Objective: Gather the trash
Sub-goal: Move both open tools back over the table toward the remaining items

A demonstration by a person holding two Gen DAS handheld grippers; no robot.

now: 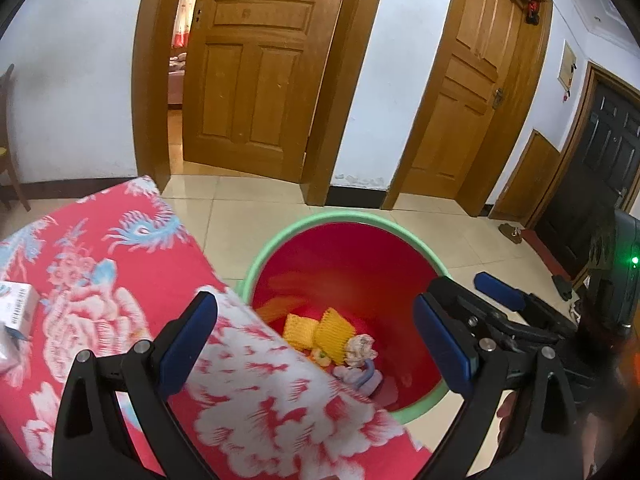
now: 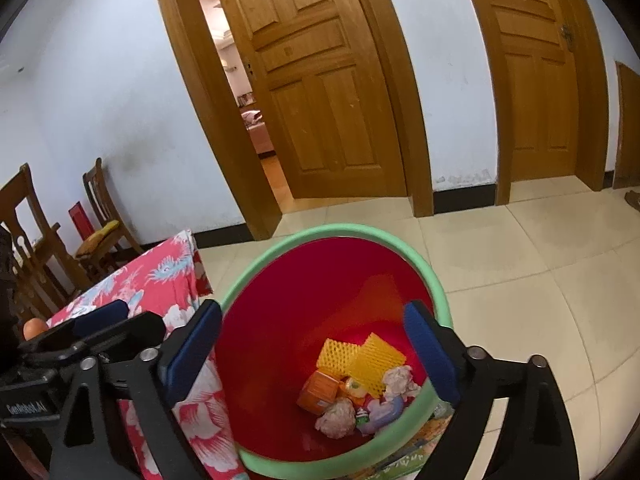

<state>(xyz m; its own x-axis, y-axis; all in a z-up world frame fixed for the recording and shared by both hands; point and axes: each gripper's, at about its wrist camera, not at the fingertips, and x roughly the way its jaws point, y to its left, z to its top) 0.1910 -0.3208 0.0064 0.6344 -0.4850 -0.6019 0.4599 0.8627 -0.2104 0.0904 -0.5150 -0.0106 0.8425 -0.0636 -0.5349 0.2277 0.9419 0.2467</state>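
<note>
With the right gripper (image 2: 312, 356) spread wide and empty over the red bin (image 2: 280, 280), lift clear, since the left gripper (image 1: 316, 344) gapes empty too.

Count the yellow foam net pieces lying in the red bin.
2. One yellow foam net piece lies at the back left of the red bin; the other overlaps it on the right. More may be buried underneath.

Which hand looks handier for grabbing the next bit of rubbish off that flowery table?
Probably the left tool: open, over the tablecloth near the white box. The right tool, open, hangs over the bin.
</note>
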